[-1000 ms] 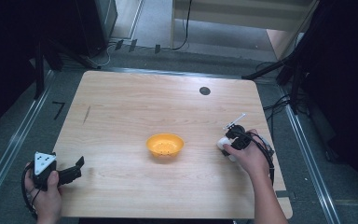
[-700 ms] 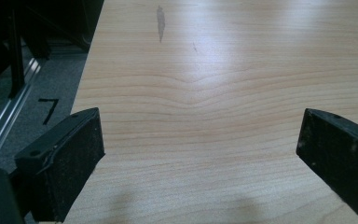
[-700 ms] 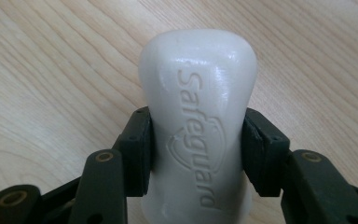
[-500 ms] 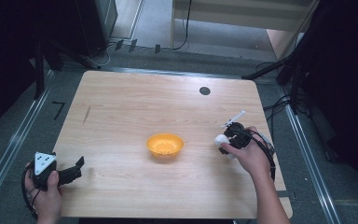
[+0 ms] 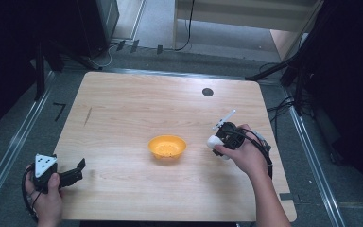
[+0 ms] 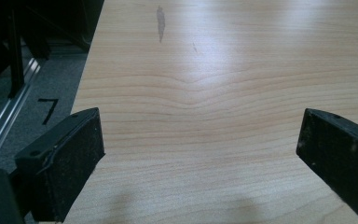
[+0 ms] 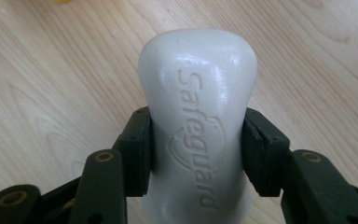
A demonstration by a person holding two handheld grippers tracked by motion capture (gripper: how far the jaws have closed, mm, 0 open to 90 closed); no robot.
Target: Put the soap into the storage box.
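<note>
Right gripper (image 7: 198,140) clamps a white soap bar (image 7: 198,121), jaws pressed on its two long sides about mid-length. Bar's long axis runs straight out along the jaws, rounded end pointing away from the gripper. The right gripper view shows "Safeguard" embossed lengthwise on the top face, reading toward the gripper; the high view is too small for that and gives just a white lump (image 5: 214,142) at the gripper tip (image 5: 217,140). In the high view the bar sits right of centre, just right of the orange bowl (image 5: 167,147) and apart from it, tip aimed left toward the bowl. Whether the bar touches the table (image 5: 123,118) I can't tell. Right hand (image 5: 243,153) wraps the gripper body.

Left gripper (image 5: 78,170) at the near left edge of the table, held by the left hand (image 5: 45,194), pointing right. The left gripper view shows its jaws spread wide with nothing between, bare wood grain under them (image 6: 205,116) and a dark smudge (image 6: 160,21) far ahead. A black "7" mark (image 6: 49,109) on the floor beside the table's left edge.
</note>
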